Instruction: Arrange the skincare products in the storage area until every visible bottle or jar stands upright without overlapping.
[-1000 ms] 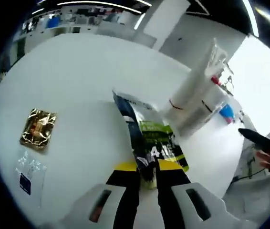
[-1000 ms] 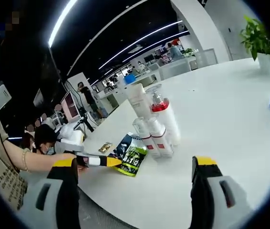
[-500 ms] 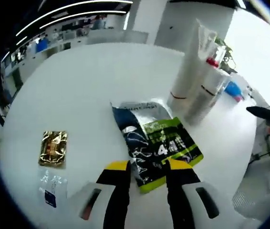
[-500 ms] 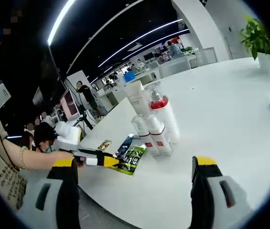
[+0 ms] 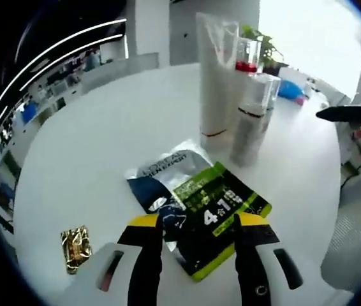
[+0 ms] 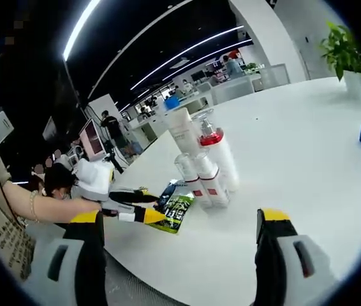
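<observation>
We read the step in hand as dealing with the flat sachet (image 5: 199, 213), which lies on the white bench (image 5: 97, 134) close in front of the standing bottles (image 5: 247, 118). The left tool (image 5: 196, 226) hovers over its near edge, jaws apart, nothing gripped. The right tool (image 6: 180, 220) is held well back, jaws wide apart and empty.

Sachet: dark blue and lime green, silver foil rim, slightly crumpled, lying flat. The white tube (image 5: 215, 76) and bottles stand upright in a tight cluster.

Next move, in our judgement: close on the sachet edge and lift without nudging the cluster.
</observation>
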{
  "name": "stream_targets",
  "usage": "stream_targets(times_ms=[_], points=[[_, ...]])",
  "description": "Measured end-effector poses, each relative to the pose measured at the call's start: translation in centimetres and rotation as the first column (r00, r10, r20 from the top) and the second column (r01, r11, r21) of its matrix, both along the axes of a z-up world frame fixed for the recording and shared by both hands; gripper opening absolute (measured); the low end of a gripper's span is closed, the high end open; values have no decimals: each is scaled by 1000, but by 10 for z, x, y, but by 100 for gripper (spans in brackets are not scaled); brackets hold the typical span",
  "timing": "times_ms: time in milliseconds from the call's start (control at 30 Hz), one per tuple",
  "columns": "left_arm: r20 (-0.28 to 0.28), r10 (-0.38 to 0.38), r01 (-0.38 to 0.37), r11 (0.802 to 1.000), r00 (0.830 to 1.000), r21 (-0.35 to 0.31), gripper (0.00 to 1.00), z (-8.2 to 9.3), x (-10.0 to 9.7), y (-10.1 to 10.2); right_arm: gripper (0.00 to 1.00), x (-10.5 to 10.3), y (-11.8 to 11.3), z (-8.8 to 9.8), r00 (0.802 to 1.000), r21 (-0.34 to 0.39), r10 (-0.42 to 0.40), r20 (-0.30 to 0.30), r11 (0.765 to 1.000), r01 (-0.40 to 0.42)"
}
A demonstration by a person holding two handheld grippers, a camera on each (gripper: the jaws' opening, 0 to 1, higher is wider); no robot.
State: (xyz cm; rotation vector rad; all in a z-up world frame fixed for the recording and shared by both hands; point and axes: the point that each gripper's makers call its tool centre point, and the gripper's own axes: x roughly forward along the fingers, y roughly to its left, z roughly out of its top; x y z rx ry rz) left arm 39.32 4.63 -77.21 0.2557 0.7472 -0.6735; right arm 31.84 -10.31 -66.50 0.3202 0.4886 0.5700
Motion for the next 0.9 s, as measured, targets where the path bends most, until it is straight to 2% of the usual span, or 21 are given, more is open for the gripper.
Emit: stream_targets(times_ms=[67, 100, 200, 400, 900], points=[[-15, 10, -10, 1000, 1000, 19, 45, -7, 1, 3, 100, 0, 0, 0, 1000, 1, -2, 0, 1000, 2], [5, 20, -20, 1000, 1000, -18, 44, -3, 4, 0, 100, 0, -1, 0, 1000, 2, -3, -2, 1000, 3], [-5, 15, -15, 1000, 1000, 4, 45, -3, 3, 1, 100, 0, -1, 0, 1000, 6, -7, -2, 1000, 7], [-20, 36, -36, 999, 999, -5, 45, -4, 5, 1, 100, 0, -1, 0, 1000, 4, -7, -2, 1000, 7], [-19, 35, -35, 999, 999, -8, 45, -4, 8, 2, 100, -1, 0, -2, 1000, -2, -2, -5, 1000, 2]])
